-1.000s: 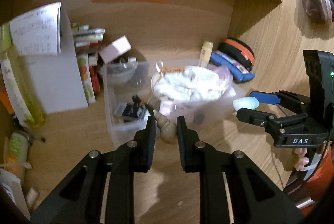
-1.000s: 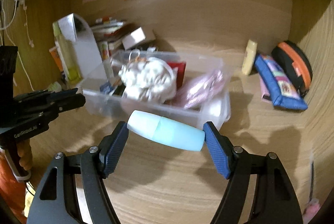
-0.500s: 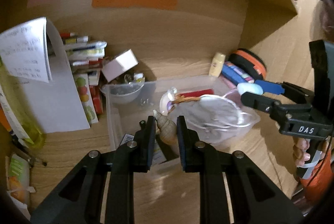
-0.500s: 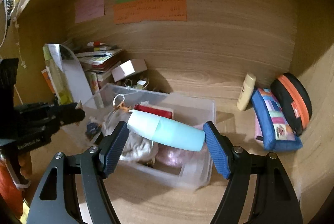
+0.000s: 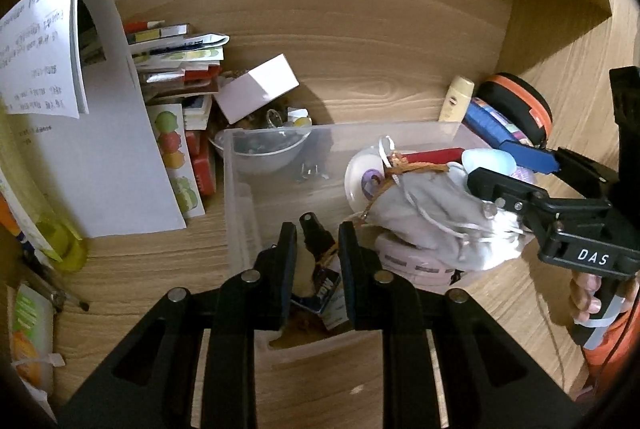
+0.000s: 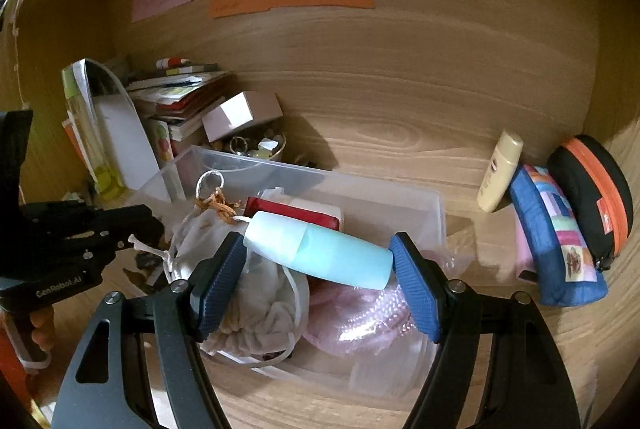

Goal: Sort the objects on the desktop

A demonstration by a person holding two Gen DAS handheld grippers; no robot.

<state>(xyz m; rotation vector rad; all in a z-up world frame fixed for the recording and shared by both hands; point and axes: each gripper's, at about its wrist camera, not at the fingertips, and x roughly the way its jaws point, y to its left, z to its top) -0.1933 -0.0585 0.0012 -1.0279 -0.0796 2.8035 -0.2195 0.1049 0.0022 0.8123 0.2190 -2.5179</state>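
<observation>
My left gripper (image 5: 318,241) is shut on a small beige shell (image 5: 302,267), of which only a pale part shows between the black fingers. It hangs over the near left end of a clear plastic bin (image 5: 232,157), above a black spray bottle (image 5: 310,229). My right gripper (image 6: 318,261) is shut on a light-blue tube (image 6: 320,253), gripped end to end between its blue pads, above the bin (image 6: 400,189). In the bin lie a grey drawstring pouch (image 6: 260,293), a red box (image 6: 296,211) and a pink pouch (image 6: 360,313). The right gripper (image 5: 508,165) shows at the bin's right end.
Behind the bin on the left are stacked books (image 5: 172,69), a white box (image 5: 256,89), leaning papers (image 5: 100,133) and a bowl of trinkets (image 6: 256,149). A cream lotion bottle (image 6: 500,177), blue pencil case (image 6: 560,237) and black-orange case (image 6: 592,197) stand at right. Wooden walls enclose the desk nook.
Both grippers have moved forward from in front of the bin to above it, each keeping hold of its object. The bin now fills the middle of both views.
</observation>
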